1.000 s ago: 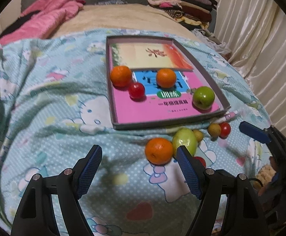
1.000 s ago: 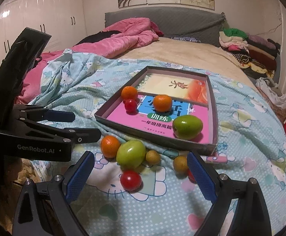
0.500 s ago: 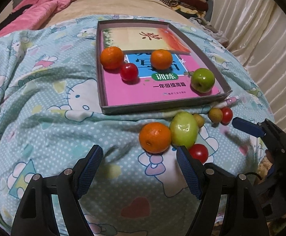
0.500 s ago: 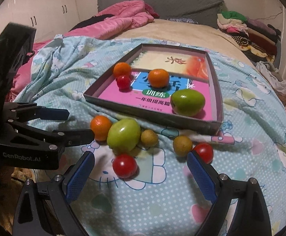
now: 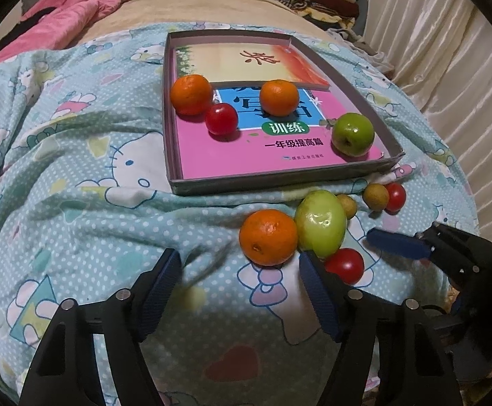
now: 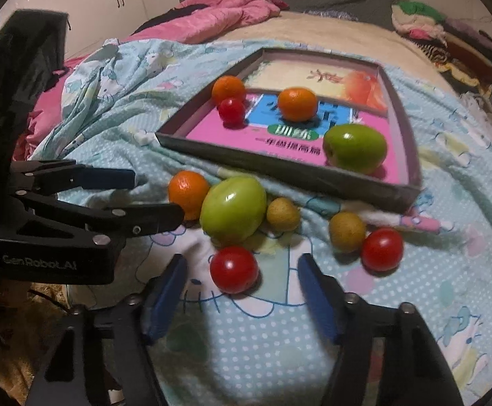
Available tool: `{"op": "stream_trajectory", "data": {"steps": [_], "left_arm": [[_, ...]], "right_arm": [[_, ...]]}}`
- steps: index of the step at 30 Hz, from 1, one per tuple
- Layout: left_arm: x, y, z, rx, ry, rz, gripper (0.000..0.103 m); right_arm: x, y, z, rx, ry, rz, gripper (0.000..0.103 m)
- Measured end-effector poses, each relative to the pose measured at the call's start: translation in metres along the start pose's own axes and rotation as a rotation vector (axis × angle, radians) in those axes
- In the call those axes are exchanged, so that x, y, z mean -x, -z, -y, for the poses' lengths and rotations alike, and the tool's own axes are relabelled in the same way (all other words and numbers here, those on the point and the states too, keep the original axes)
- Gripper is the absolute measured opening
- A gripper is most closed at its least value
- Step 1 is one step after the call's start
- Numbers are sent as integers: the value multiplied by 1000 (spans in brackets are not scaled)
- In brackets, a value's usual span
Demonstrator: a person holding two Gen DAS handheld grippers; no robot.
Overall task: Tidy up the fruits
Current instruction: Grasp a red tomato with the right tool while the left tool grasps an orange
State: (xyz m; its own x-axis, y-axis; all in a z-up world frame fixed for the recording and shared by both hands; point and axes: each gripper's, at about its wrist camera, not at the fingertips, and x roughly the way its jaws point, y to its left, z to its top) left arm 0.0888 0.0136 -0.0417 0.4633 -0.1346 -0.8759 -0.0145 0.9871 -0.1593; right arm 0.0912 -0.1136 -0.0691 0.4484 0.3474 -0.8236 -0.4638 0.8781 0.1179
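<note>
The right claw (image 6: 240, 301) has come lower over the bed and its jaws are closing now; a second ago they stood much wider. The near red tomato (image 6: 234, 269) lies between the two blue pads, but the pads do not press it yet, so nothing is held. I judge this is the start of a grasp, to carry this tomato into the box.

The left claw (image 5: 240, 287) is also closing a little. Its jaws are still apart and hold nothing. The loose orange (image 5: 268, 242) lies just beyond its tips, touching the light green fruit (image 5: 320, 223).

Farther, on the blue cartoon bedsheet (image 5: 76, 176), wait the other loose fruits: two small brown-yellow fruits (image 6: 347, 231) and a second red tomato (image 6: 382, 249) to the right.

Beyond them is the shallow grey box (image 5: 279, 182) with books as its floor. It already carries two oranges (image 5: 278, 97), one tomato (image 5: 221, 118) and a green apple (image 5: 353, 133). So four fruits are placed and six remain outside.
</note>
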Motion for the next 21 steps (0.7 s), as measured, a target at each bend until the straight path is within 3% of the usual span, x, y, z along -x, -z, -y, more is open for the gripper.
{"op": "stream_trajectory", "data": {"steps": [4,8,21], "left_arm": [[-3,-1,0,-6,4,2,65],[-5,-3,1,-8,15,4,64],[-16,-10,4,-23,38,5,62]], "right_arm": [[-6,1,0,-6,-31,-23,45],[-13,3,-2,2,-47,-47,34],[-19,2,-2,8,-53,-57,32]]}}
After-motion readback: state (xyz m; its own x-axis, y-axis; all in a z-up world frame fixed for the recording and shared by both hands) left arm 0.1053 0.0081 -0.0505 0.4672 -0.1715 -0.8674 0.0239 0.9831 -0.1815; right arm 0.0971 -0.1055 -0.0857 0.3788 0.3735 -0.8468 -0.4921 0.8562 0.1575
